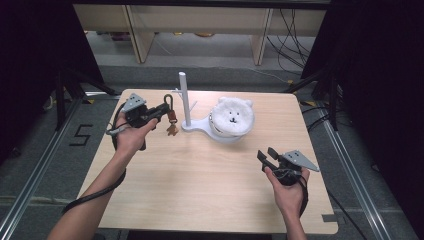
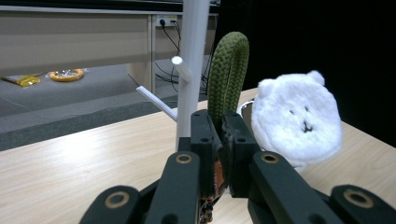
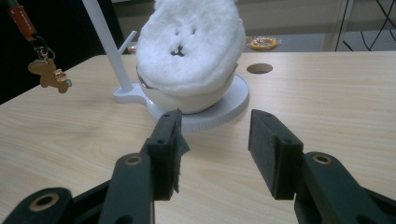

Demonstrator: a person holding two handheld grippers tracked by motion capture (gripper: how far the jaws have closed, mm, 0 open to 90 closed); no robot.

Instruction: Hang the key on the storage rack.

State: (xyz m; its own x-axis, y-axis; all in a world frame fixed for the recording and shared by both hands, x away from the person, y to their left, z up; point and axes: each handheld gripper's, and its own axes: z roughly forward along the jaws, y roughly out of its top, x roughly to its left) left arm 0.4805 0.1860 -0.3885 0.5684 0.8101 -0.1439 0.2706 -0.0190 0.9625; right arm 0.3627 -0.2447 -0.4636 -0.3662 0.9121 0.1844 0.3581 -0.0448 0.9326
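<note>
My left gripper (image 1: 162,111) (image 2: 219,135) is shut on a keychain, and its olive-green rope loop (image 2: 227,74) (image 1: 168,101) sticks up out of the jaws. A brown strap and a gingerbread-shaped charm (image 1: 172,129) (image 3: 49,74) hang below the gripper, just left of the white peg stand (image 1: 184,100) (image 2: 194,70) (image 3: 109,51). On the stand's round base (image 3: 233,100) sits a white fluffy bear-face plush (image 1: 231,117) (image 2: 296,119) (image 3: 191,46) over a white bowl. My right gripper (image 1: 266,155) (image 3: 217,135) stands open and holds nothing at the table's near right, pointed at the plush.
The wooden table (image 1: 200,190) has a round hole (image 3: 259,68) behind the plush. Shelf legs and cables stand on the floor beyond the far edge. Black curtains flank both sides.
</note>
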